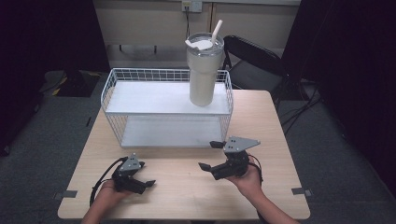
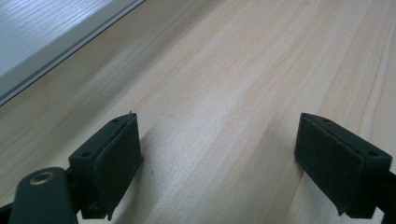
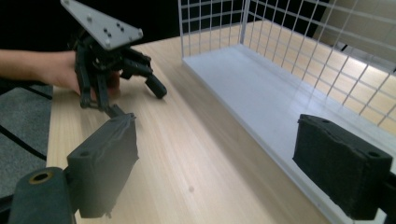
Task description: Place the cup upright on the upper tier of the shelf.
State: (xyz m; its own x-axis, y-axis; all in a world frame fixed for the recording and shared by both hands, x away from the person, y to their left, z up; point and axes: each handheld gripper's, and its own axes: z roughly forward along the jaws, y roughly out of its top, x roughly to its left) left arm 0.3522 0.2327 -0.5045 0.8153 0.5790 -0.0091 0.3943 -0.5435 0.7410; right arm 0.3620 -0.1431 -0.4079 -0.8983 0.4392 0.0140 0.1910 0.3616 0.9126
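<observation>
Tumbler [image 1: 204,70] stands upright on top shelf of white wire rack [image 1: 140,100], right end, w/ lid and straw; chair behind it partly hidden. Rack's lower shelf dim, hard to read through mesh. Both forearms cut off at bottom edge.

Left gripper [image 1: 138,179] low near table's [image 1: 275,121] front-left, jaws apart, nothing between but bare wood. Right gripper [image 1: 211,155] just in front of rack, well below the tumbler, jaws wide apart, empty. Open tabletop between the two grippers and along rack's front; table's right strip free too.
</observation>
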